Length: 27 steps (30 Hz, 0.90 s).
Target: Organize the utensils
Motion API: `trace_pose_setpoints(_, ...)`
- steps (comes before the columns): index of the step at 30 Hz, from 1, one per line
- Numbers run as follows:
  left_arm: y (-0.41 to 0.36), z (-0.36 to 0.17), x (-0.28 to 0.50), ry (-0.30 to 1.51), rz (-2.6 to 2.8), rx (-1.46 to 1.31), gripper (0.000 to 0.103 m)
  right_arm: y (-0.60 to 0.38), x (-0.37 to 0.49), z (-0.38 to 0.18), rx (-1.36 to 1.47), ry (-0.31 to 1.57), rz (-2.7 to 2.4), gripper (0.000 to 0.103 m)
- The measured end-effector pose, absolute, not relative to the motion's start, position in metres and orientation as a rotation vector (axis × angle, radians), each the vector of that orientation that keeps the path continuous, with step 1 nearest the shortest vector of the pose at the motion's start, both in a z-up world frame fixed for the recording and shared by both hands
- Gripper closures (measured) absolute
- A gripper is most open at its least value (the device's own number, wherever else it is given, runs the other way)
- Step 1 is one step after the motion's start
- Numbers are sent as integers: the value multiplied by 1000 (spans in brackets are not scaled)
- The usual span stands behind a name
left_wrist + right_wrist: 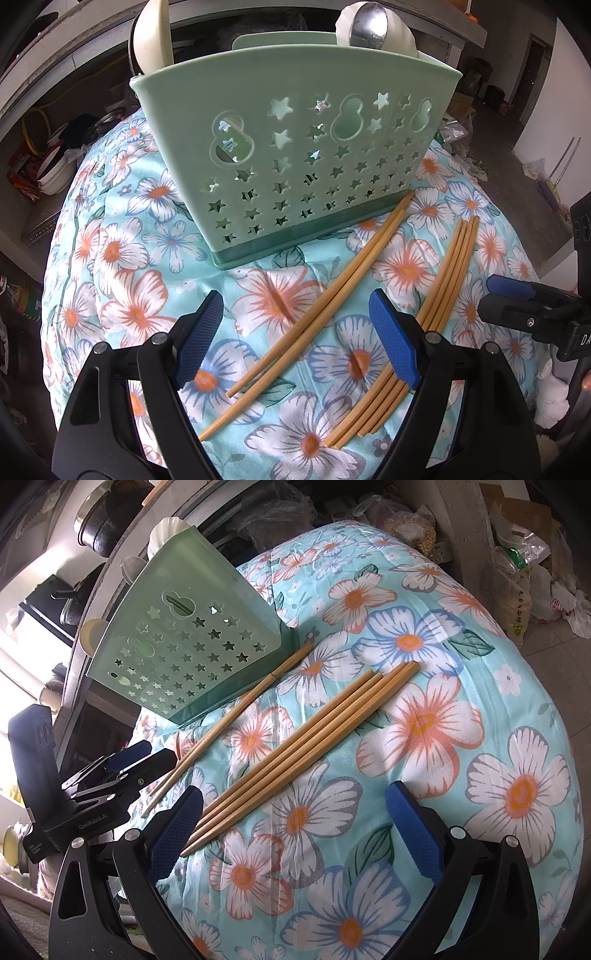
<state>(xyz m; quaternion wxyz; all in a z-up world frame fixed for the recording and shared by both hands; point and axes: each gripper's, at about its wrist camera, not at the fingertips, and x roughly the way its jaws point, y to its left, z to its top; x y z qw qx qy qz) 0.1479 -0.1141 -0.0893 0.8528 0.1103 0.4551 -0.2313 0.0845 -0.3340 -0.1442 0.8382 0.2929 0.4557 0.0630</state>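
Note:
A mint-green utensil holder (pixel 295 155) with star cut-outs stands on the flowered cloth (pixel 122 258). It holds a cream spoon (pixel 155 37) and a metal spoon (pixel 369 26). Two bamboo chopsticks (pixel 314 306) lie slantwise in front of it, far ends touching its base. A bundle of several more chopsticks (pixel 439 288) lies to their right. My left gripper (pixel 295 332) hangs open above the pair, holding nothing. In the right wrist view the holder (pixel 184 653), the pair (pixel 229 720) and the bundle (pixel 295 753) show. My right gripper (pixel 295 830) is open, the bundle's tips by its left finger.
The cloth (pixel 461 738) covers a rounded table that drops off on every side. Stacked bowls and clutter (pixel 55 173) sit low at the left. Plastic bags (pixel 524 565) stand on the floor beyond the table. Each gripper shows in the other's view: right (pixel 498 301), left (pixel 147 755).

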Motion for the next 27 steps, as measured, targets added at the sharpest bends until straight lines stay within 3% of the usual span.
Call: trace_pose_setpoints(27,-115,-89,146,957,-487,231,26,-340,80,-146,621,962,136,6)
